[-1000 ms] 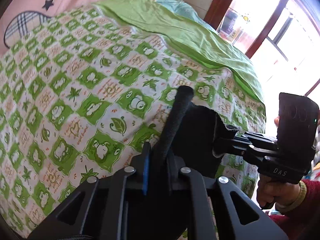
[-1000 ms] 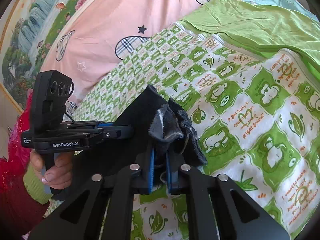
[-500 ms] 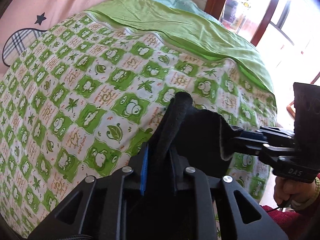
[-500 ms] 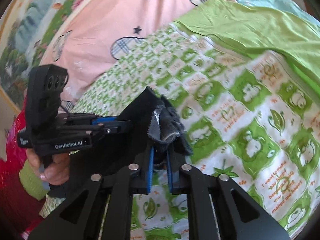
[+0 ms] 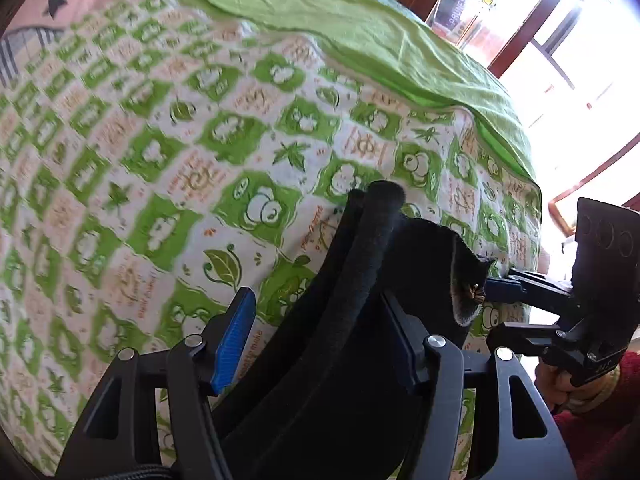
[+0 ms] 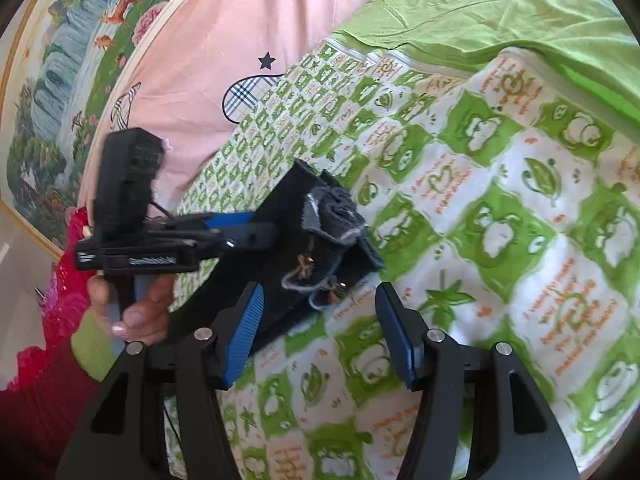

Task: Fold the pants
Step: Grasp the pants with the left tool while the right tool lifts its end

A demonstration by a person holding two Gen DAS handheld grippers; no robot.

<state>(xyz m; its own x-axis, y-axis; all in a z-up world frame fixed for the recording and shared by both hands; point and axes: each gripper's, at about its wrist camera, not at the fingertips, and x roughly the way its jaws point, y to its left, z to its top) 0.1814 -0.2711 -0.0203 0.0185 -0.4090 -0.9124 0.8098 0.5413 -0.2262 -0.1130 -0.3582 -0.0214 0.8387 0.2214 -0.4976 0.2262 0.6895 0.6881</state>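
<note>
Basically both claws opening to drop the fold: left gripper (image 5: 320,344) spread, black pants (image 5: 352,320) lying loose between its jaws; right gripper (image 6: 320,328) spread too, pants waistband just ahead, untouched. Pants rest on the green-checked quilt (image 6: 500,200). Quilt lettering and the gripper's label: too blurred to read.
</note>
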